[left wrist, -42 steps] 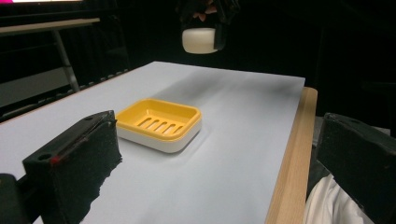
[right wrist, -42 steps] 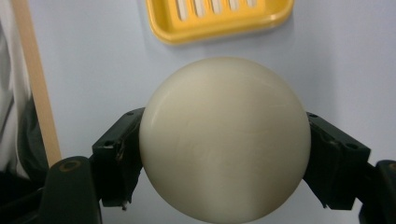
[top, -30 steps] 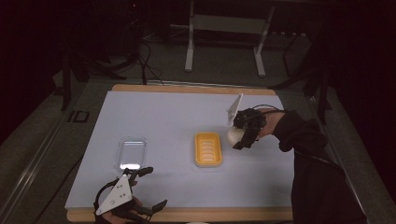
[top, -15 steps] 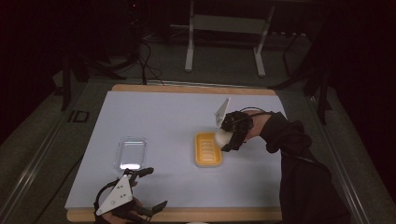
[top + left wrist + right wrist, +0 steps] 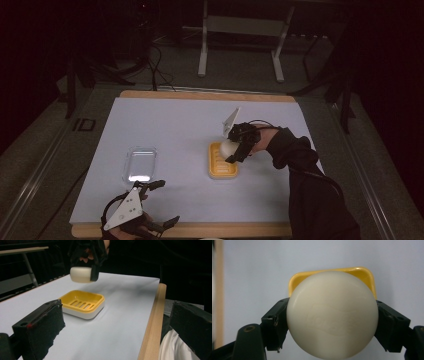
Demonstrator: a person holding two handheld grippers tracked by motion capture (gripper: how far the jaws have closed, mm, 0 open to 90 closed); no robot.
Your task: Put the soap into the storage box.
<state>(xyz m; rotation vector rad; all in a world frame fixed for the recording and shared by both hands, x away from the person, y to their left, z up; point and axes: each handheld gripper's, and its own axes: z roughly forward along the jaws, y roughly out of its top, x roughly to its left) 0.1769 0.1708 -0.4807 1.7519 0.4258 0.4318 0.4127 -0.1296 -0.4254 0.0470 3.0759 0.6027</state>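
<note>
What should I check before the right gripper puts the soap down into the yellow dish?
1. Right gripper shut on the soap, one jaw on each side: ok.
2. Soap above the yellow dish, not touching it: ok.
3. Dish holds nothing: ok.
4. Soap centred over the dish: cannot tell; it hangs over the far end.
5. Left gripper open, near the table's front edge, away from the dish: ok.
6. Clear lid lies apart from the dish: ok.

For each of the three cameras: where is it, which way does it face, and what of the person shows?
High view: above the near table edge, facing forward and down; right sleeve, both grippers.
Left gripper view: rides the left gripper, looks across the table at the yellow soap dish.
Right gripper view: rides the right gripper, looks down past the soap bar.
All three share dish and soap.
</note>
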